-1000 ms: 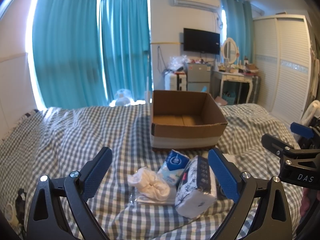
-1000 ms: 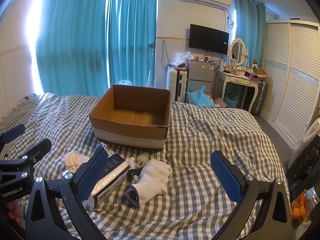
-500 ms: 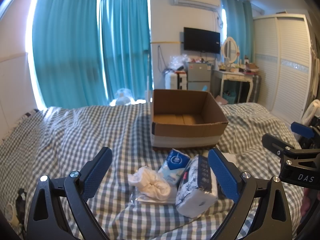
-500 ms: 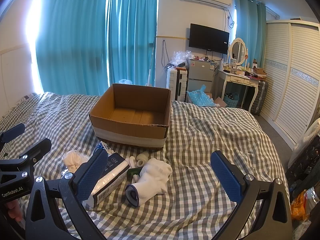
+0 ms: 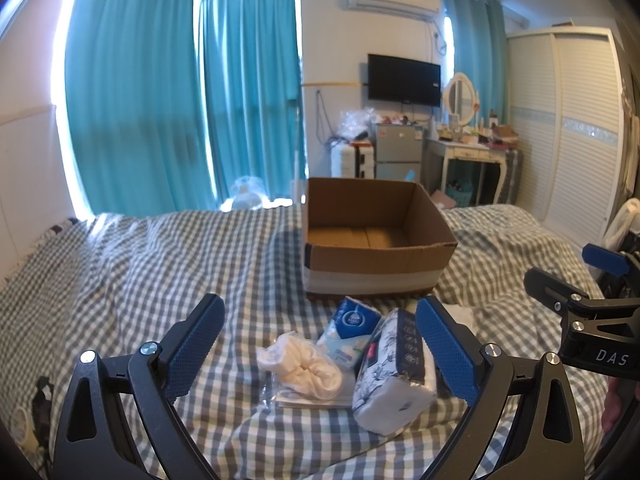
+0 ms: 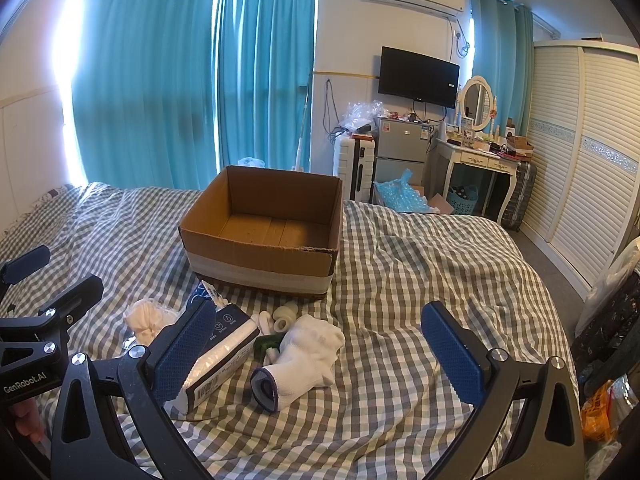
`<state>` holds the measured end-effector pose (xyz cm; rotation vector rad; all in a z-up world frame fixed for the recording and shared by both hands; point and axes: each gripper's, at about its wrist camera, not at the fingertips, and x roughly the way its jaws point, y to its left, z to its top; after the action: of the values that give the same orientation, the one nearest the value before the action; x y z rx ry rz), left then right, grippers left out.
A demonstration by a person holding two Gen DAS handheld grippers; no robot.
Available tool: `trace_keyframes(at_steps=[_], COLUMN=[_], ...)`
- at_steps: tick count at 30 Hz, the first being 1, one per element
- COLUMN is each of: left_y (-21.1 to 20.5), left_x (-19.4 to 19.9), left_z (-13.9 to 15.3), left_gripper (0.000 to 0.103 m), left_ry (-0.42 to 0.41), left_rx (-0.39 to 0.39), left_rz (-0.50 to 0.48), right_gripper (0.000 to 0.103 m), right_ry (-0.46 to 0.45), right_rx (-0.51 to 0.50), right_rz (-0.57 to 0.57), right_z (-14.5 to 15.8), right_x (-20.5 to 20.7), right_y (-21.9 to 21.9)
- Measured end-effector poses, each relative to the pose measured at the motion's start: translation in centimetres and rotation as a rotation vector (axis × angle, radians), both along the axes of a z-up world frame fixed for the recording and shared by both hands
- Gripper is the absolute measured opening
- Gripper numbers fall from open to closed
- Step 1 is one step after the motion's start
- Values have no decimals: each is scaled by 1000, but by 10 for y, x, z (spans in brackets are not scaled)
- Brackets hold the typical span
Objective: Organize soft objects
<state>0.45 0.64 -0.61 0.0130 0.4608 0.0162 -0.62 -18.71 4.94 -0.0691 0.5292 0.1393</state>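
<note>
Almost nothing has changed over the last second — both grippers sit where they sat, and the pile lies as it did, so the task has not truly started: nothing is held, and the cardboard box (image 5: 376, 240) has only bare floor inside.

Nearest the left gripper (image 5: 320, 344), its jaws are spread wide and empty. Between them, low in the gap, lies the white scrunched cloth in its clear wrapper (image 5: 304, 364). Just beside it toward the right jaw sits the blue tissue pack (image 5: 350, 330), and touching the inside of that right jaw is the patterned tissue pack (image 5: 394, 380), tilted on the checked bedspread (image 5: 140, 280).

The right gripper (image 6: 320, 348) is likewise spread and pinching nothing. The white sock (image 6: 300, 356) with its dark cuff lies between its jaws, toward the left one; the patterned pack passes behind the left jaw's pad. A few small white rolls (image 6: 280, 316) and something green lie just past the sock — too small to name.

Beyond both sets of jaws, straight ahead, stands the open box, apart from the pile.

The stillness reads as a pause before a first pick. In my judgement the sock or the wrapped cloth is the likeliest start, since each sits inside an open gap.
</note>
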Motion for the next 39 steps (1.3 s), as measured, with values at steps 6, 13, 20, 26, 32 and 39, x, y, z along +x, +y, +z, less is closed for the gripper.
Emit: trace_keyframes(at_steps=[6,13,20,26,32,39], left_y=[-1,-1,0,6,-9,-43], left_x=[0,0,0,9,25,28], left_z=[1,0,-1,-16,-53,-73], left_gripper=[98,98,98,98,97,97], left_ry=[0,0,1,62,199,273], left_rx=[1,1,2,-3,17,46], left_rz=[1,1,0,-20,-45,-145], right_gripper=[103,103,103,103,103,103], right_ry=[1,2,5,23,131,194], right_rx=[0,-1,-6,-10,-16,-32], right_rz=[0,0,-4,-42,-29,-41], right_z=[0,1,-3,-5,-31,-41], right_x=[0,1,-2,-1,14,22], right_y=[0,0,-1,-8,-10,-12])
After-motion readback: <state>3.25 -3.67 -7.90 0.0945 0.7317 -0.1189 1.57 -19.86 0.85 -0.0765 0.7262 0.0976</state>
